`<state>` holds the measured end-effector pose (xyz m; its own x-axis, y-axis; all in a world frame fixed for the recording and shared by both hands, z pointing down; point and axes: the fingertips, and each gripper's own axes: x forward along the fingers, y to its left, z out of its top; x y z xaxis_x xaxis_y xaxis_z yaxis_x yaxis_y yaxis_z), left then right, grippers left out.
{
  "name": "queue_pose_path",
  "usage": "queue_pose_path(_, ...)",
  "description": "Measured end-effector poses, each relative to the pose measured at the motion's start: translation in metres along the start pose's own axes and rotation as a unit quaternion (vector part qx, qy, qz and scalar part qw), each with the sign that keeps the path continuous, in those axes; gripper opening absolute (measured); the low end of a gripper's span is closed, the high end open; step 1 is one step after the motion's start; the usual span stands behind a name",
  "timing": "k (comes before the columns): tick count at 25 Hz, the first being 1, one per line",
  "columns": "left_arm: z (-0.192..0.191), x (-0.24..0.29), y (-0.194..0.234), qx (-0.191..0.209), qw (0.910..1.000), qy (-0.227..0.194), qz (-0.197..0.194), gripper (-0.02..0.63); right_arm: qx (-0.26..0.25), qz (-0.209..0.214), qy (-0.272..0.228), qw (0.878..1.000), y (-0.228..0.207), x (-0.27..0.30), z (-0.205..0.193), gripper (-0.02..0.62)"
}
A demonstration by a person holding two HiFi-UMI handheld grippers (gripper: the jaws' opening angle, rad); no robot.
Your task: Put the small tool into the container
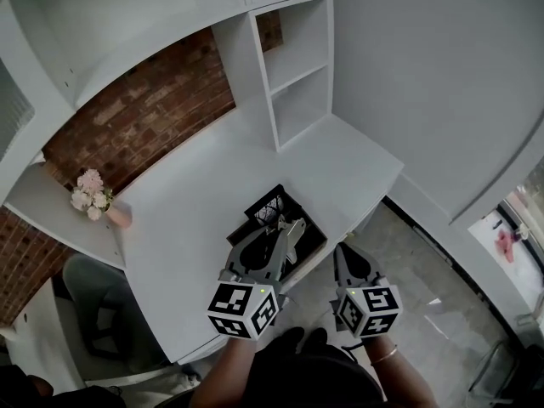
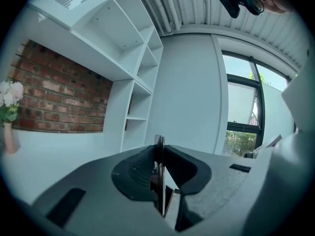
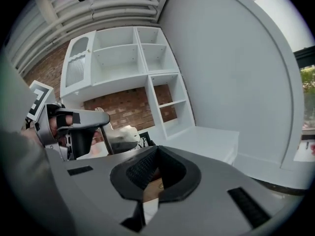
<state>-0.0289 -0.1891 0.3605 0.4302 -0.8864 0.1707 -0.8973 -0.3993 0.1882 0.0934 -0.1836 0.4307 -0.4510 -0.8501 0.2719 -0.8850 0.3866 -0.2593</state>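
Left gripper [image 2: 158, 157] fingers [image 2: 140, 168] pinch what seems a thin metal tool [image 2: 159, 142]

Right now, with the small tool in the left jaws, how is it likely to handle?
The small tool looks like bare metal: probably stiff and heavyish for its size. The left gripper pinches just a thin edge, so it might pivot or slip. Its flat, irregular shape suggests it won't roll once inside the wire container.

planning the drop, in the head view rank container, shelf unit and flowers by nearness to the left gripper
1. Black container, directly under the left gripper at the desk front.
2. Shelf unit, farther back on the desk.
3. Flowers, far left by the brick wall.
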Motion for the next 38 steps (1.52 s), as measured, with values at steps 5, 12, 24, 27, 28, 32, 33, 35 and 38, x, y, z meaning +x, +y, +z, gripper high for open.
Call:
queue_pose_path(5, -0.008, -0.018, 0.017, -0.001, 0.9991, -0.001, 0.043, 0.072, -0.001, 0.029, 0.009, 1.000, 0.012, 0.009, -0.005, 0.005)
queue_pose_path(12, -0.020, -0.036, 0.034, -0.006, 0.9972, 0.003, 0.074, 0.072, -0.005, 0.056, 0.029, 0.998, 0.028, 0.017, -0.019, 0.004)
queue_pose_path(24, -0.050, -0.035, 0.043, -0.025, 0.9976, 0.025, 0.060, 0.072, -0.013, 0.053, 0.055, 0.997, 0.032, 0.026, -0.036, 0.005)
queue_pose_path(27, -0.058, -0.033, 0.043, -0.026, 0.9975, 0.034, 0.056, 0.072, -0.012, 0.049, 0.060, 0.997, 0.031, 0.027, -0.039, 0.003)
queue_pose_path(28, -0.060, -0.033, 0.044, -0.026, 0.9975, 0.038, 0.055, 0.072, -0.012, 0.048, 0.061, 0.997, 0.031, 0.027, -0.040, 0.003)
queue_pose_path(32, -0.070, -0.031, 0.046, -0.027, 0.9970, 0.052, 0.050, 0.072, -0.011, 0.043, 0.064, 0.997, 0.031, 0.028, -0.042, 0.005)
queue_pose_path(33, -0.073, -0.031, 0.046, -0.028, 0.9969, 0.055, 0.049, 0.072, -0.011, 0.042, 0.064, 0.997, 0.031, 0.028, -0.043, 0.005)
queue_pose_path(35, -0.078, -0.030, 0.048, -0.030, 0.9965, 0.061, 0.049, 0.072, -0.012, 0.039, 0.065, 0.997, 0.030, 0.028, -0.043, 0.005)
queue_pose_path(38, -0.084, -0.029, 0.049, -0.032, 0.9960, 0.068, 0.048, 0.072, -0.012, 0.036, 0.067, 0.997, 0.029, 0.028, -0.044, 0.005)
